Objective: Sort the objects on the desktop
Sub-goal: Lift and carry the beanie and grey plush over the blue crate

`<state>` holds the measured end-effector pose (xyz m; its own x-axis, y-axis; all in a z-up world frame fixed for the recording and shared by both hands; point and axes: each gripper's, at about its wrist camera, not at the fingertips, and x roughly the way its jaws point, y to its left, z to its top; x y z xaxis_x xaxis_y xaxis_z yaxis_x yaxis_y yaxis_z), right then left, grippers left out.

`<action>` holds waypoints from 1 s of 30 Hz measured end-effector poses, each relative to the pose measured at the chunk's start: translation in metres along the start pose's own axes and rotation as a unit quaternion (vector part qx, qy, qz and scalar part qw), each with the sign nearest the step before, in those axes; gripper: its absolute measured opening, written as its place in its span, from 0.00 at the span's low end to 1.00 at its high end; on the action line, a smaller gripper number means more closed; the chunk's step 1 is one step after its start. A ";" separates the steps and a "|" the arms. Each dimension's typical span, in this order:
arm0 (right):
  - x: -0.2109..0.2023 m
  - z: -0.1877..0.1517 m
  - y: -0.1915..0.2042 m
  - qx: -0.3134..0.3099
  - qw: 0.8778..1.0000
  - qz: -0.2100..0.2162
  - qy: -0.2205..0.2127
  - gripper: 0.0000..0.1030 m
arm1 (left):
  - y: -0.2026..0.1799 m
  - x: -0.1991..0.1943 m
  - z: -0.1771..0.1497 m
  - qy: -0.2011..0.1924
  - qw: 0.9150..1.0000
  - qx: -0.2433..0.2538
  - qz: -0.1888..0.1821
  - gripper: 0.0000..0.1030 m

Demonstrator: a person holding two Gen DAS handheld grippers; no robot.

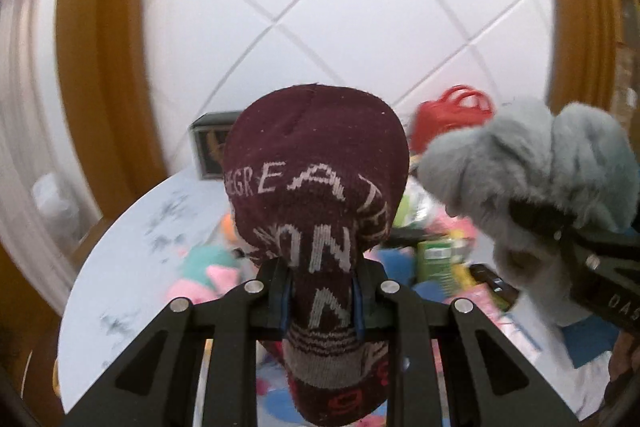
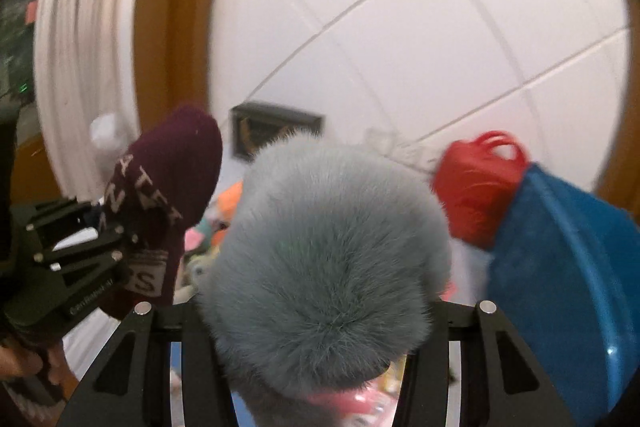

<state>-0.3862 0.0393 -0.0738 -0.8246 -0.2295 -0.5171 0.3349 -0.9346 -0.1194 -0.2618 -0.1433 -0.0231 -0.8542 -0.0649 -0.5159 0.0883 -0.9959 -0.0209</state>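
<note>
Through the left wrist camera we see our left gripper (image 1: 322, 301) clamped on a maroon lettered sock (image 1: 316, 187), lifted above the cluttered white table (image 1: 132, 247). Through the right wrist camera, our right gripper (image 2: 320, 327) pinches a fluffy grey sock (image 2: 324, 251), held beside a blue basin (image 2: 560, 267).

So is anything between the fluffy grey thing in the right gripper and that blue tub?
Nothing visible blocks it. The fluffy grey thing sits clamped in the right gripper, lifted above the clutter. The blue tub is just to its right, with a red bag at the tub's far rim, off the direct path.
</note>
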 end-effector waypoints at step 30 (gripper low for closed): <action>-0.251 -0.104 -0.352 0.093 0.971 -0.218 -0.043 0.46 | -0.462 -0.074 0.037 -0.044 0.977 0.108 -0.176 0.21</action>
<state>-0.2496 0.4542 0.0102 -0.9072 0.1842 -0.3782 -0.1355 -0.9791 -0.1519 -0.2586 0.3194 0.0559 -0.8533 0.2893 -0.4337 -0.3223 -0.9466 0.0026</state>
